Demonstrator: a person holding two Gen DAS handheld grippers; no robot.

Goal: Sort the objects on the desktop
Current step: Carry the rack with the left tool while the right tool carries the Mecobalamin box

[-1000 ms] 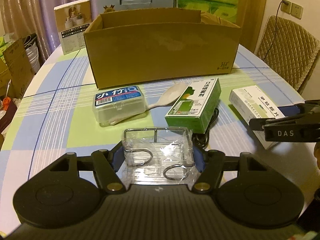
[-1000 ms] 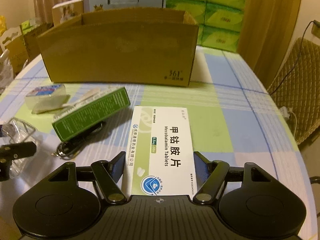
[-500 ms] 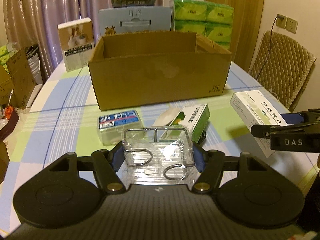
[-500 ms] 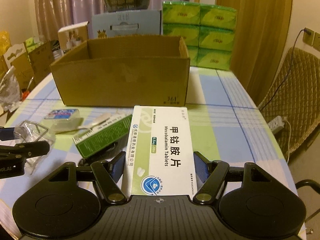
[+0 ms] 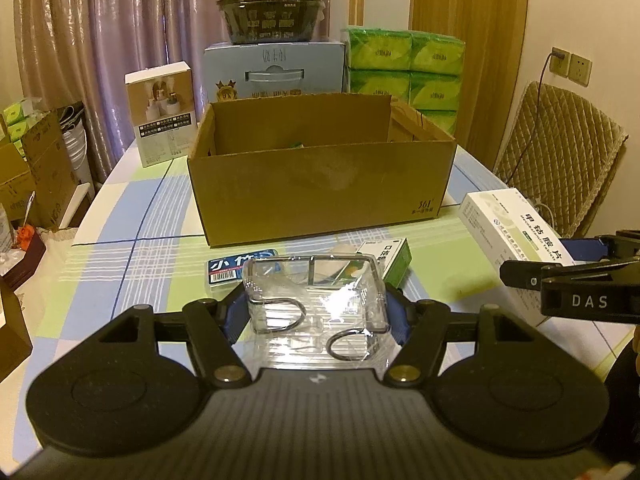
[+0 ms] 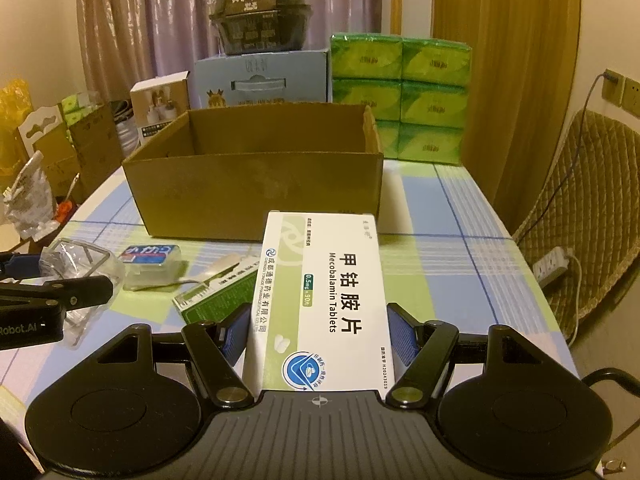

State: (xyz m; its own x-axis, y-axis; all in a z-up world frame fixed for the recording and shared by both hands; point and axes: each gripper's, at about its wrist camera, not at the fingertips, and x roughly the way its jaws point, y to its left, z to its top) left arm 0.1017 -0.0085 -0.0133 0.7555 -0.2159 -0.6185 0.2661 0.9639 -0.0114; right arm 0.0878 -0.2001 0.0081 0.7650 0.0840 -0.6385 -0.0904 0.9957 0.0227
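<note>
Gripping clear tray [image 5: 316, 300] btwn L gripper [image 5: 316, 316] pads, airborne.

The near wall of the open brown cardboard box [image 5: 320, 184] hides most of its inside; only a small green bit shows above the wall. The clear plastic box with wire hooks [image 5: 316, 300] covers part of the green and white carton [image 5: 394, 258] and the blue-labelled plastic case [image 5: 232, 270]. A pale spoon [image 6: 224, 266] is half hidden behind that carton.

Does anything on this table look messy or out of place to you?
Mostly the loose pile before the brown cardboard box: a green carton lies skewed, overlapping a pale plastic spoon, beside a clear blue-labelled case. Nothing looks spilled or broken.
</note>
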